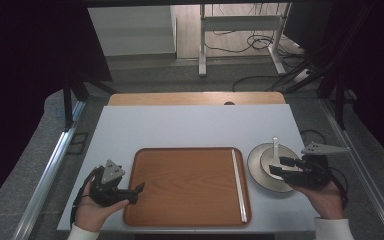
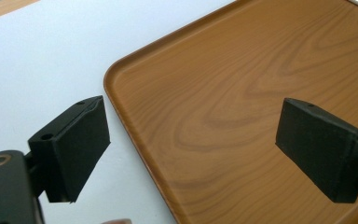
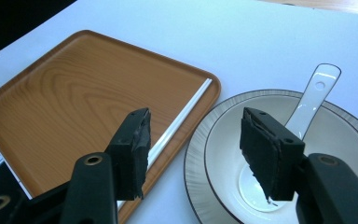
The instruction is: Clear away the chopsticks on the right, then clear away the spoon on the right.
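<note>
Near the front left corner of the desk, the left gripper rests in the person's left hand, lying low with its tips at the left rim of the tray. Its fingers are spread wide with nothing between them; in the left gripper view one sits over the white desk surface and the other over the wooden tray, with the tray's rounded corner between them.

Across the middle of the desk's front half, the brown tray lies flat, and a thin white stick lies along its right side, just inside the rim, running from the back toward the front edge.

Toward the front right corner, a white bowl sits on a plate just beside the tray's right rim. A white spoon stands in the bowl, its handle leaning up over the far rim. The right gripper, held in the person's right hand, hovers over the bowl. Its fingers are parted and pinch nothing; in the right gripper view the spoon lies free in the bowl behind the right-hand one, and the stick shows between them.
</note>
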`<action>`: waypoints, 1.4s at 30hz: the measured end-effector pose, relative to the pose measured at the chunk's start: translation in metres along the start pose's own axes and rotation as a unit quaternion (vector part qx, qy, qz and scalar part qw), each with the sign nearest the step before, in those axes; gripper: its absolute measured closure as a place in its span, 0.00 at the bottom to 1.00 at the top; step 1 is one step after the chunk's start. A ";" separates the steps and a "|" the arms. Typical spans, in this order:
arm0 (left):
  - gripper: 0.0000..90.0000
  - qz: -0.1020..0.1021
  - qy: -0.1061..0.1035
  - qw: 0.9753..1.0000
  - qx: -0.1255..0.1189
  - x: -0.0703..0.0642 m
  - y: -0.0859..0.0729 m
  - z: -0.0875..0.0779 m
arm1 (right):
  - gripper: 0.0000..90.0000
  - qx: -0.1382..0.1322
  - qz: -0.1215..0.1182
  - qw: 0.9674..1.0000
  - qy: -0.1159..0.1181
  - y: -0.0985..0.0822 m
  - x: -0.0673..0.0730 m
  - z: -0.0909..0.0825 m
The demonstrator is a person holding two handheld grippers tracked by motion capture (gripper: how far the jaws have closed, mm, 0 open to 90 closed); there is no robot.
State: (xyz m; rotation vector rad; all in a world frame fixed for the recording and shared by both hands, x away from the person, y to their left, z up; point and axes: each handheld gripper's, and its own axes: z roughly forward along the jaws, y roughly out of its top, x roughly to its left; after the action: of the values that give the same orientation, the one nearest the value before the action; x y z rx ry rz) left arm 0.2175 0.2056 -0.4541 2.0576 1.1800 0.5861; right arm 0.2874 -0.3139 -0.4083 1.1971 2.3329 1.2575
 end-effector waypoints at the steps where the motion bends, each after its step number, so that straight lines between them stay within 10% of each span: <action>1: 0.11 -0.001 -0.001 1.000 -0.002 0.000 0.000 0.000 | 0.47 0.001 0.000 1.000 -0.001 0.000 -0.001 0.000; 31: 0.11 -0.019 -0.001 1.000 -0.006 0.006 -0.002 -0.005 | 0.43 0.028 0.033 0.998 -0.048 0.021 -0.069 0.043; 42: 0.11 -0.024 0.003 1.000 -0.002 0.009 -0.004 -0.002 | 0.52 0.030 0.068 0.997 -0.024 0.026 -0.098 0.064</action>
State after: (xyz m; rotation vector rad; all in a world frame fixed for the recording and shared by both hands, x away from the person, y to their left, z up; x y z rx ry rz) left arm 0.2185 0.2152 -0.4556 2.0199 1.2282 0.5697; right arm 0.3989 -0.3425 -0.4424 1.4110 2.3048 1.1943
